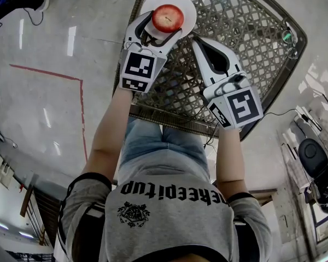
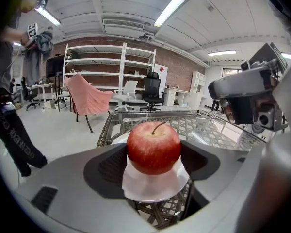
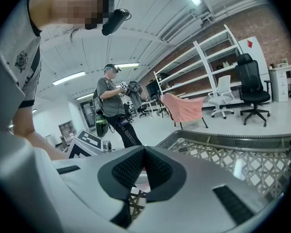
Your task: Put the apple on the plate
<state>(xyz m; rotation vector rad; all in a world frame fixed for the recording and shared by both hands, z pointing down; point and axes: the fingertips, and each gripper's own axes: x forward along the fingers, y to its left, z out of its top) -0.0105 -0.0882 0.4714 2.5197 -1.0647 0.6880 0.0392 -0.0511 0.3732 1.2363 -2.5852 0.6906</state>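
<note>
Both grippers are mine. The left gripper (image 1: 164, 25) clasps the apple (image 1: 168, 18), which sits on the white plate (image 1: 187, 4) at the lattice table's (image 1: 246, 31) corner. The right gripper (image 1: 197, 39) is pinched closed on nothing. Upside-down print on my shirt (image 1: 169, 217) partly reads "keepitup".

We found the apple (image 1: 168, 18) on the plate (image 1: 187, 7), between the left gripper's (image 1: 163, 25) jaws. The plate sat at the lattice table's (image 1: 251, 48) left edge, with the right gripper (image 1: 198, 40) just to its right.
</note>
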